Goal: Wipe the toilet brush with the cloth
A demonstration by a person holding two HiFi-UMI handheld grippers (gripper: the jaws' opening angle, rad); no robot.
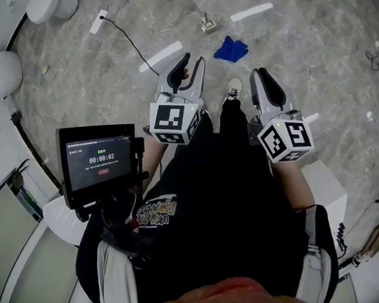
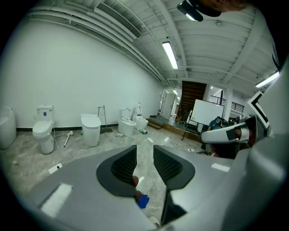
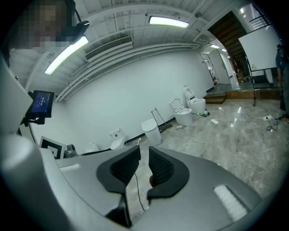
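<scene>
A crumpled blue cloth lies on the marble floor, just ahead of my two grippers; in the left gripper view the cloth shows low between the jaws. Beyond it stands a small pale object with an upright handle, possibly the toilet brush; I cannot tell. My left gripper hangs at waist height, its jaws a narrow slit apart with nothing in them. My right gripper is level with it, jaws almost touching and empty. Both are well above the floor.
Two white strips lie on the floor, with a power strip and cable at the left. A toilet stands far left. A timer screen hangs at my left, a white box at my right. More toilets line the wall.
</scene>
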